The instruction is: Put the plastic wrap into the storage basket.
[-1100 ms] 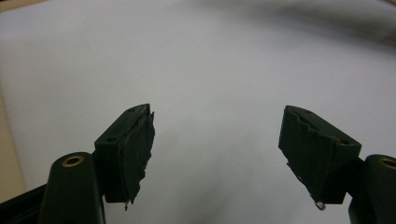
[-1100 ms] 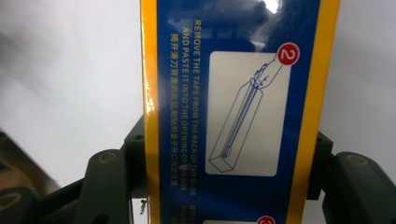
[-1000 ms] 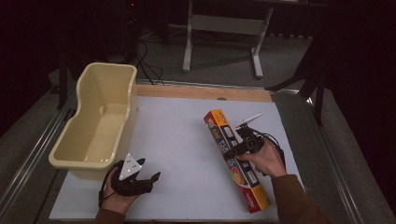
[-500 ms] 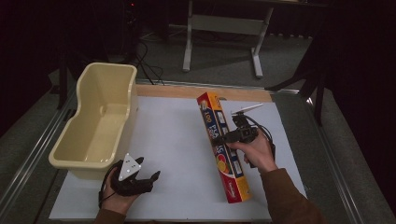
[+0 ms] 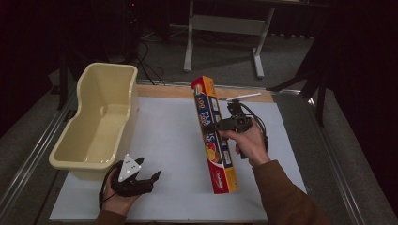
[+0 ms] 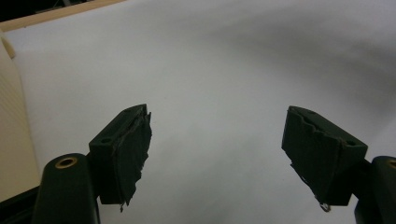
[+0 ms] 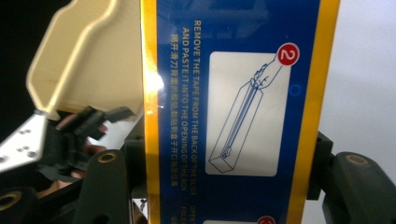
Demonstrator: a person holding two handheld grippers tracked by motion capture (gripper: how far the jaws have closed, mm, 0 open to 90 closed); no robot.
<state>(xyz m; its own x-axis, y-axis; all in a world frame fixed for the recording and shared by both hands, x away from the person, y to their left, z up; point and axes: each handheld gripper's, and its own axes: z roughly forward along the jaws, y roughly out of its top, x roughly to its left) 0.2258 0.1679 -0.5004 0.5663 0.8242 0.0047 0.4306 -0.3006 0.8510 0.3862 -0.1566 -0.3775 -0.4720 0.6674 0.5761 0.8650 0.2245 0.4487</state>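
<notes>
Right gripper (image 5: 220, 125) clamped across the middle of a long plastic-wrap box (image 5: 215, 136), box lifted off the white table sheet (image 5: 173, 140) and tilted, far end higher, near end low by the sleeve (image 5: 286, 197). Left gripper (image 5: 149, 180) resting at the near edge, just beside the cream tub (image 5: 101, 119), jaws spread wide with nothing between.

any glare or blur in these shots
Right gripper view: a white glare spot on the glossy blue and yellow cling-film box, print sharp. Left gripper view: soft grey shadow across the white table sheet. High view: dark surroundings, table evenly lit.
</notes>
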